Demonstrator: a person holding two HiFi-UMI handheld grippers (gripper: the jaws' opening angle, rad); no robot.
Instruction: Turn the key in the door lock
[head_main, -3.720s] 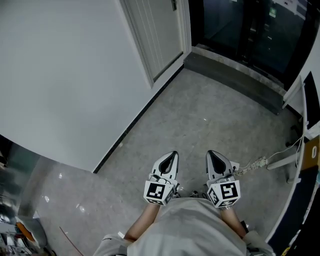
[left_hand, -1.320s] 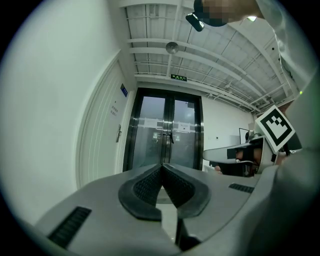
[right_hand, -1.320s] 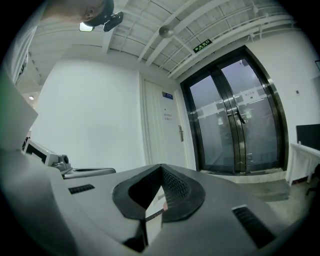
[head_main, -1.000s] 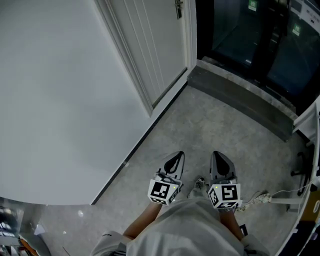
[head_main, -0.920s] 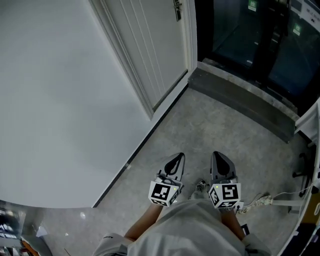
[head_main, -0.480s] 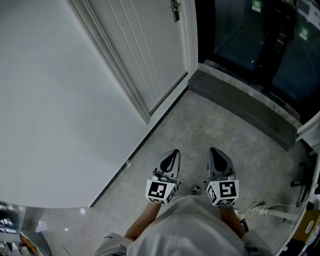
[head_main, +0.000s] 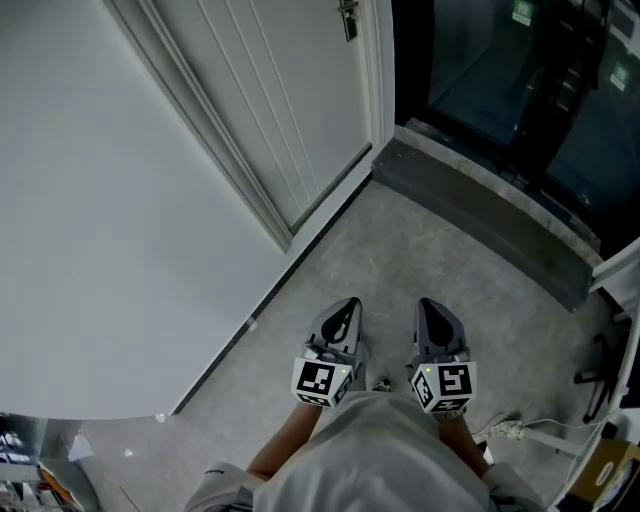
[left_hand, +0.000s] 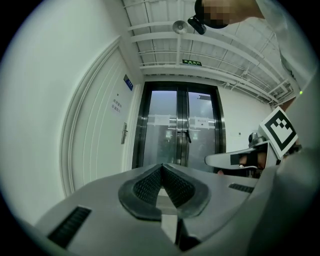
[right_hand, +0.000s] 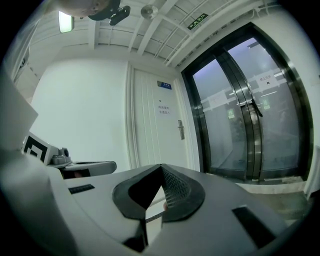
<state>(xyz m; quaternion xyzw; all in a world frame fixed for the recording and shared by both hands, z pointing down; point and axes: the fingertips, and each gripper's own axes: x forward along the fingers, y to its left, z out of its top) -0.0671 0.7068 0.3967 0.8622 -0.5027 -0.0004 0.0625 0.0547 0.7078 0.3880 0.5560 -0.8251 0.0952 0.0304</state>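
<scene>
The key is too small to be made out in any view. If it sits in the door lock, that will be at the plate of the door handle (head_main: 347, 18) on the white door (head_main: 290, 90), which stands well ahead and to the left of the person. As a judgement, a key is a light, stiff piece of metal with a thin, smooth bow, so it could slip between rubber pads. The bow is best pinched flat-on near the jaw tips and then turned by rolling the wrist against the lock's resistance. The left gripper (head_main: 347, 303) and the right gripper (head_main: 425, 303) are held side by side and level in front of the person's body. Each has its ribbed pads pressed together with nothing between them, so one must open before it can take the key. The floor (head_main: 430, 250) is pale speckled stone, with a thin cable (head_main: 520, 430) lying at the right. A plain white wall (head_main: 100, 200) runs along the left up to the door frame. Beyond a dark raised step (head_main: 480, 205), black-framed glass doors (left_hand: 180, 132) close off the corridor.
</scene>
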